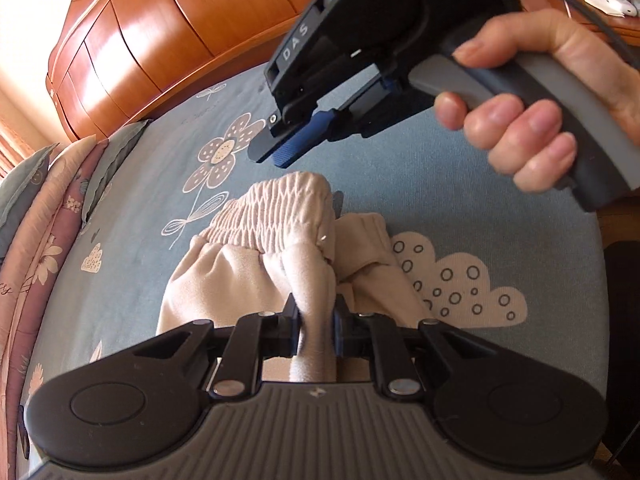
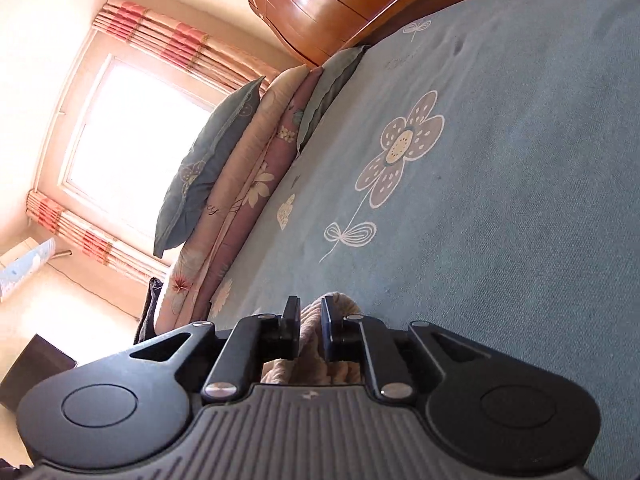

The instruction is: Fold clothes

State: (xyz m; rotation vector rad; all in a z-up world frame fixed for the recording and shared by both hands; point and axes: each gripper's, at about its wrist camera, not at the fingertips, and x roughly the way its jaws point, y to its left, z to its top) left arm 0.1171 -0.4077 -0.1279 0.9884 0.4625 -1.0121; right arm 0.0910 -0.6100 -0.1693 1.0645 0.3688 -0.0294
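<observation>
A pair of pale pink trousers [image 1: 248, 264] with a shirred elastic waistband lies bunched on the blue bedsheet [image 1: 440, 184], between a printed flower [image 1: 224, 152] and a printed cloud [image 1: 460, 280]. The left tool [image 1: 316, 320] has its jaws drawn in on a fold of the trouser cloth, which runs back between them toward the camera. The right tool [image 1: 276, 152], held in the person's hand [image 1: 532, 120], hangs just above the waistband in the left wrist view, its blue-padded jaws nearly together; in its own view a ridge of the same pink cloth [image 2: 310, 332] sits between the pads [image 2: 292, 320], which are nearly together on it. Along the bed's far side edge lean stacked pillows [image 2: 208, 168] and a folded floral quilt [image 2: 240, 216]. The wooden headboard [image 1: 168, 32] closes the head end. Beyond the pillows are a bright window [image 2: 136, 140] and striped curtains [image 2: 160, 36].
</observation>
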